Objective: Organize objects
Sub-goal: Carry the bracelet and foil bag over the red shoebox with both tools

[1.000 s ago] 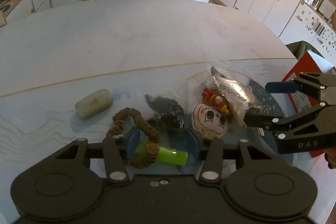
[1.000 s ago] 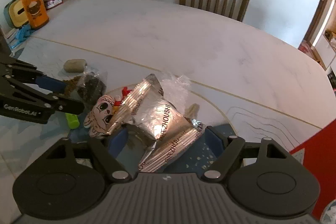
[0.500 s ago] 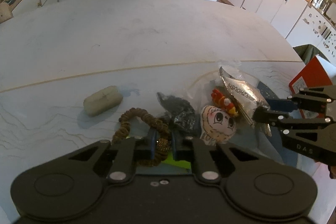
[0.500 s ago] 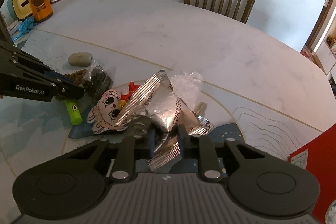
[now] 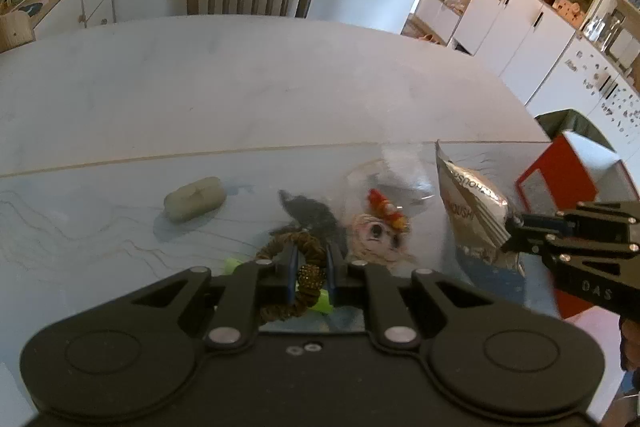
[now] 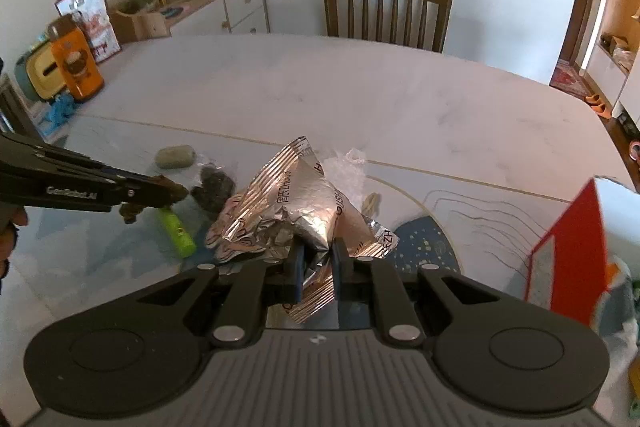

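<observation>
green tube under left fingers; doll, apparently, just beyond | left gripper pinching brown hair tie | right gripper pinching crinkled silver foil packet

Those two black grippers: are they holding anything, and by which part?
Left gripper pinches the brown hair scrunchie at its beaded section. Right gripper clamps the silver foil snack bag by its crimped end.

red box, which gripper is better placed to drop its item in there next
Right. The right gripper, shut on the foil bag, has the red box close on its right. The left gripper holds the hair tie farther away, across the pile.
</observation>
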`<move>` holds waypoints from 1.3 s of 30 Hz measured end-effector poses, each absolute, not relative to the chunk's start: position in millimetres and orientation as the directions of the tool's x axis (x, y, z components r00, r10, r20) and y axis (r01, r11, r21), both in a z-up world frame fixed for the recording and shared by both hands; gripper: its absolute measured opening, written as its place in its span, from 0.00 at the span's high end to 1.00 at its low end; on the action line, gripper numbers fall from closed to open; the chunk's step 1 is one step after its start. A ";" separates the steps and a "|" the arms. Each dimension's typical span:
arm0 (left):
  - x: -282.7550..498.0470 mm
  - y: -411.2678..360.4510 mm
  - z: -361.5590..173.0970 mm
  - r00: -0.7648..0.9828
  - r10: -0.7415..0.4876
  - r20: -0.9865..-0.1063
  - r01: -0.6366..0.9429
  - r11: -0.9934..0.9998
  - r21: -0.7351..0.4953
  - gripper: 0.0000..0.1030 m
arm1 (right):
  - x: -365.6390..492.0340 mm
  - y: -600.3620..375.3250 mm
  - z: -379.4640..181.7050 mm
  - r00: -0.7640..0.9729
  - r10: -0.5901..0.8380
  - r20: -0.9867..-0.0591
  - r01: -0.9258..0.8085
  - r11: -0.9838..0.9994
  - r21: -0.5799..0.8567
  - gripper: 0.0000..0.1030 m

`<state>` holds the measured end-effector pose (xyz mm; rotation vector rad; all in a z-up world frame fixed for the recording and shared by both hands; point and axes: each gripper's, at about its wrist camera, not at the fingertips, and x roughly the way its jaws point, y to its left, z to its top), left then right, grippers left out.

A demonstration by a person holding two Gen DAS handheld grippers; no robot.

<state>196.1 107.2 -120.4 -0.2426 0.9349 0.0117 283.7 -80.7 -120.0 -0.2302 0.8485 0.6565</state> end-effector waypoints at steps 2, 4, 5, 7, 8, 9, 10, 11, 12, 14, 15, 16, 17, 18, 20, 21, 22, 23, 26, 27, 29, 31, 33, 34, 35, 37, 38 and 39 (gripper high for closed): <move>191.5 103.4 -111.7 0.605 -0.105 -0.789 -0.106 0.972 -0.210 0.88 | 275.9 -87.9 -111.6 0.484 0.445 -0.753 -0.614 0.786 0.071 0.88; 187.4 98.0 -101.4 0.614 -0.112 -0.781 -0.097 0.972 -0.216 0.88 | 269.3 -95.7 -103.6 0.485 0.448 -0.751 -0.608 0.790 0.078 0.88; 185.9 95.6 -96.1 0.617 -0.118 -0.778 -0.094 0.971 -0.222 0.88 | 265.6 -100.5 -99.2 0.489 0.448 -0.749 -0.603 0.794 0.081 0.88; 183.8 90.8 -84.2 0.623 -0.138 -0.770 -0.088 0.966 -0.245 0.88 | 259.0 -109.9 -90.8 0.496 0.449 -0.744 -0.594 0.800 0.086 0.88; 182.6 87.6 -78.4 0.628 -0.146 -0.765 -0.084 0.964 -0.253 0.88 | 255.7 -115.6 -86.2 0.499 0.451 -0.740 -0.589 0.803 0.092 0.88; 182.3 84.0 -72.6 0.631 -0.150 -0.761 -0.081 0.963 -0.257 0.88 | 252.9 -122.1 -81.3 0.503 0.452 -0.736 -0.581 0.808 0.099 0.88; 182.4 79.6 -66.6 0.636 -0.154 -0.756 -0.075 0.963 -0.260 0.88 | 250.6 -128.5 -76.7 0.507 0.455 -0.732 -0.574 0.812 0.106 0.88; 182.8 74.5 -61.0 0.641 -0.161 -0.751 -0.067 0.962 -0.263 0.88 | 248.5 -134.4 -72.7 0.510 0.457 -0.729 -0.569 0.815 0.113 0.88; 183.9 69.3 -56.0 0.645 -0.167 -0.746 -0.059 0.962 -0.266 0.88 | 246.3 -140.2 -69.3 0.514 0.458 -0.725 -0.562 0.818 0.118 0.88; 179.2 56.2 -49.2 0.653 -0.180 -0.735 -0.044 0.961 -0.274 0.88 | 242.6 -154.1 -62.3 0.522 0.460 -0.719 -0.549 0.826 0.130 0.88; 180.1 48.7 -44.6 0.656 -0.188 -0.731 -0.035 0.960 -0.278 0.88 | 240.5 -161.2 -59.5 0.526 0.459 -0.716 -0.542 0.830 0.134 0.88; 180.0 43.1 -43.8 0.657 -0.193 -0.729 -0.029 0.960 -0.280 0.88 | 238.9 -169.4 -56.6 0.530 0.461 -0.712 -0.534 0.834 0.142 0.88; 180.1 36.0 -41.9 0.659 -0.197 -0.726 -0.023 0.959 -0.282 0.88 | 238.6 -177.4 -54.2 0.532 0.461 -0.710 -0.525 0.838 0.150 0.88; 181.0 27.9 -39.2 0.660 -0.204 -0.723 -0.015 0.959 -0.284 0.88 | 237.7 -186.0 -52.0 0.536 0.460 -0.707 -0.515 0.842 0.157 0.88; 178.5 9.0 -36.2 0.662 -0.218 -0.717 0.004 0.958 -0.287 0.88 | 235.4 -204.0 -46.8 0.550 0.458 -0.698 -0.499 0.851 0.165 0.88; 179.2 0.5 -34.1 0.663 -0.224 -0.715 0.013 0.958 -0.288 0.88 | 235.2 -212.1 -44.9 0.556 0.456 -0.695 -0.493 0.854 0.166 0.88; 180.2 -8.4 -32.8 0.663 -0.230 -0.713 0.024 0.958 -0.287 0.88 | 235.1 -222.2 -43.0 0.563 0.453 -0.691 -0.483 0.859 0.169 0.88; 181.1 -17.6 -31.4 0.663 -0.235 -0.711 0.033 0.958 -0.286 0.88 | 235.8 -230.6 -41.8 0.567 0.449 -0.691 -0.475 0.863 0.171 0.88; 187.4 -44.8 -29.9 0.661 -0.252 -0.706 0.059 0.956 -0.287 0.88 | 237.7 -257.5 -39.4 0.583 0.434 -0.686 -0.451 0.876 0.171 0.88; 188.7 -54.3 -29.1 0.662 -0.257 -0.704 0.066 0.956 -0.286 0.88 | 238.9 -266.7 -39.1 0.588 0.429 -0.686 -0.444 0.880 0.170 0.88; 192.5 -72.8 -27.4 0.661 -0.269 -0.700 0.083 0.954 -0.288 0.88 | 242.0 -286.1 -38.7 0.598 0.417 -0.685 -0.426 0.889 0.169 0.88; 196.9 -89.3 -26.8 0.661 -0.276 -0.698 0.094 0.953 -0.288 0.88 | 245.3 -304.3 -38.8 0.606 0.407 -0.684 -0.412 0.896 0.167 0.88; 201.4 -107.8 -26.3 0.659 -0.285 -0.697 0.108 0.952 -0.287 0.88 | 248.3 -319.4 -40.9 0.608 0.400 -0.686 -0.400 0.900 0.171 0.88; 204.1 -114.8 -27.0 0.657 -0.288 -0.697 0.113 0.951 -0.286 0.88 | 249.9 -328.5 -41.3 0.610 0.397 -0.685 -0.394 0.903 0.172 0.88; 205.6 -121.9 -26.9 0.654 -0.292 -0.698 0.119 0.951 -0.286 0.88 | 250.9 -334.9 -41.6 0.613 0.394 -0.685 -0.389 0.905 0.172 0.88; 211.2 -136.7 -28.7 0.647 -0.299 -0.701 0.129 0.949 -0.286 0.88 | 255.2 -349.5 -42.5 0.614 0.387 -0.688 -0.377 0.909 0.175 0.88; 213.9 -143.7 -29.6 0.643 -0.304 -0.703 0.133 0.948 -0.288 0.88 | 257.0 -354.8 -42.9 0.616 0.384 -0.688 -0.372 0.912 0.176 0.88; 217.7 -151.6 -30.9 0.635 -0.313 -0.707 0.138 0.945 -0.295 0.88 | 259.3 -361.7 -43.6 0.616 0.381 -0.689 -0.365 0.914 0.178 0.88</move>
